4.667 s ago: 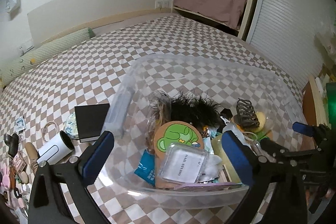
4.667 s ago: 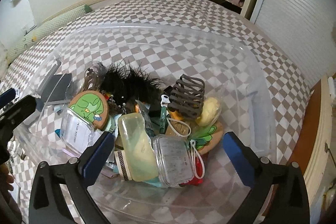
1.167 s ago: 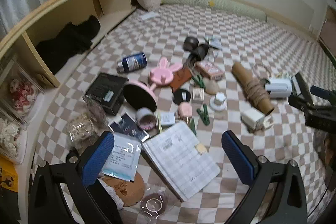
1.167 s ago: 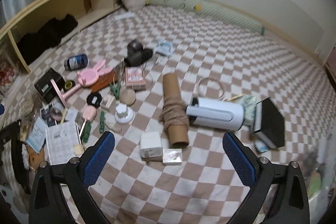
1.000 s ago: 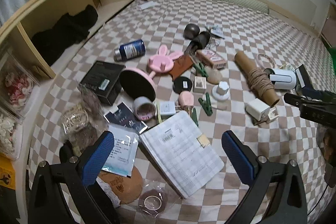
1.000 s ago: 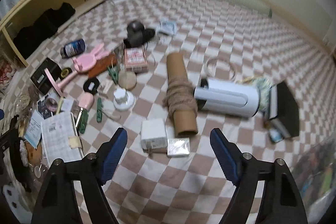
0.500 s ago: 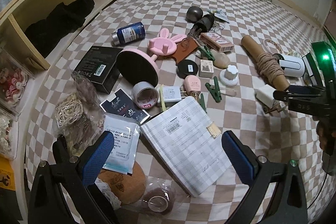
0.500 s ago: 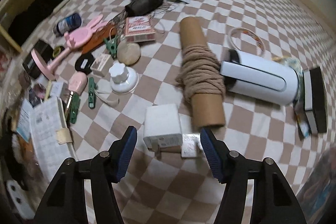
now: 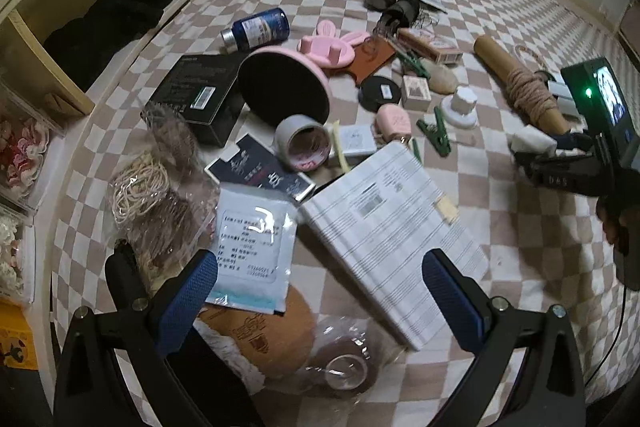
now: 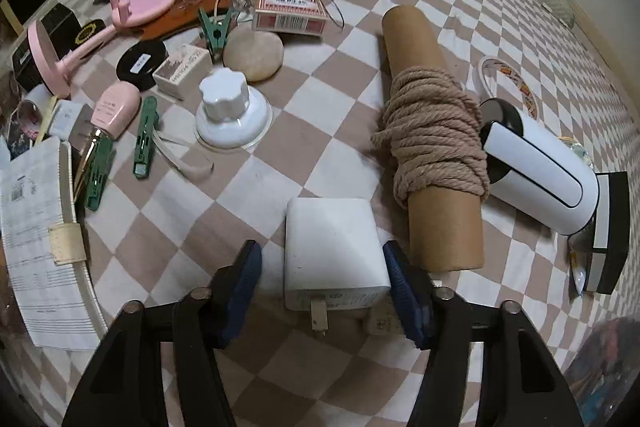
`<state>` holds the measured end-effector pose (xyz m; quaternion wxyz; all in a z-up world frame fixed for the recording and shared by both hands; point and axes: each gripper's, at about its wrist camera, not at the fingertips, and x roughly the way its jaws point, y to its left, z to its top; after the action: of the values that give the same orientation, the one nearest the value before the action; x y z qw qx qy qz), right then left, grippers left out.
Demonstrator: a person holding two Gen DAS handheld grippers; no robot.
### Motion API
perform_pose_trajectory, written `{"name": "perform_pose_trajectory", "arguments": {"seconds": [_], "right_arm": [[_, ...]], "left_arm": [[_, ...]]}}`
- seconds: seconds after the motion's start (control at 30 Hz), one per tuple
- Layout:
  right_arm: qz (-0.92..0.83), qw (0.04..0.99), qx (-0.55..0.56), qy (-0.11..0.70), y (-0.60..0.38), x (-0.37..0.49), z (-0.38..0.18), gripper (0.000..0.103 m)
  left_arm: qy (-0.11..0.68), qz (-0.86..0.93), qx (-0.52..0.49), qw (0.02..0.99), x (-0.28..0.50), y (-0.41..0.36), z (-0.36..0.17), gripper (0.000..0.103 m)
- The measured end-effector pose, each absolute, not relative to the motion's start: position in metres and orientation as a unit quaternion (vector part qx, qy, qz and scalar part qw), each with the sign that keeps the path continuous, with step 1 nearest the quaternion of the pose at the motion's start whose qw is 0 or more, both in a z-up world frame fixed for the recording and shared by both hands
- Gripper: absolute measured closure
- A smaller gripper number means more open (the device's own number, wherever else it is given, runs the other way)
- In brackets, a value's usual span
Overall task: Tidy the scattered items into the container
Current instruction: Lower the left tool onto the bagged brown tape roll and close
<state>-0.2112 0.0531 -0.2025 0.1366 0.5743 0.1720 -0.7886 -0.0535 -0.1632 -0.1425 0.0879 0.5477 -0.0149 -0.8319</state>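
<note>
Two blue pads of the right gripper point(image 10: 322, 287) flanked the white charger point(image 10: 334, 253) on the checkered bed point(image 10: 320, 95), jaws spread, the right pad touching it, the left just apart. Just beside it lay the rope-wound cardboard tube point(image 10: 434, 147). Over the notebook point(image 9: 394, 231), the left gripper point(image 9: 320, 287) hung with jaws spread wide.

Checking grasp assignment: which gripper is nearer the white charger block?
Right. The right gripper straddles the white charger block, jaws open. The left gripper hovers apart, over the notebook.
</note>
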Motion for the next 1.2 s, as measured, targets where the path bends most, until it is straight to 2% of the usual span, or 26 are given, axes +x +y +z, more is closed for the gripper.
{"name": "perform_pose_trajectory", "arguments": {"seconds": [0.43,0.63,1.07,1.2], "right_arm": [[-0.775,0.135,0.598,0.149,0.07,-0.2,-0.195,0.056],[-0.767,0.145,0.61,0.14,0.088,-0.184,-0.191,0.057],[-0.754,0.16,0.626,0.117,0.125,-0.164,-0.181,0.057],[-0.756,0.159,0.627,0.1,0.138,-0.167,-0.177,0.057]], "left_arm": [[-0.076,-0.819,0.566,0.053,-0.034,-0.164,-0.156,0.0],[-0.105,-0.813,0.573,-0.001,-0.026,-0.155,-0.164,0.0],[-0.123,-0.782,0.605,-0.088,-0.004,-0.144,-0.192,0.001],[-0.106,-0.774,0.614,-0.113,-0.003,-0.142,-0.2,0.002]]}}
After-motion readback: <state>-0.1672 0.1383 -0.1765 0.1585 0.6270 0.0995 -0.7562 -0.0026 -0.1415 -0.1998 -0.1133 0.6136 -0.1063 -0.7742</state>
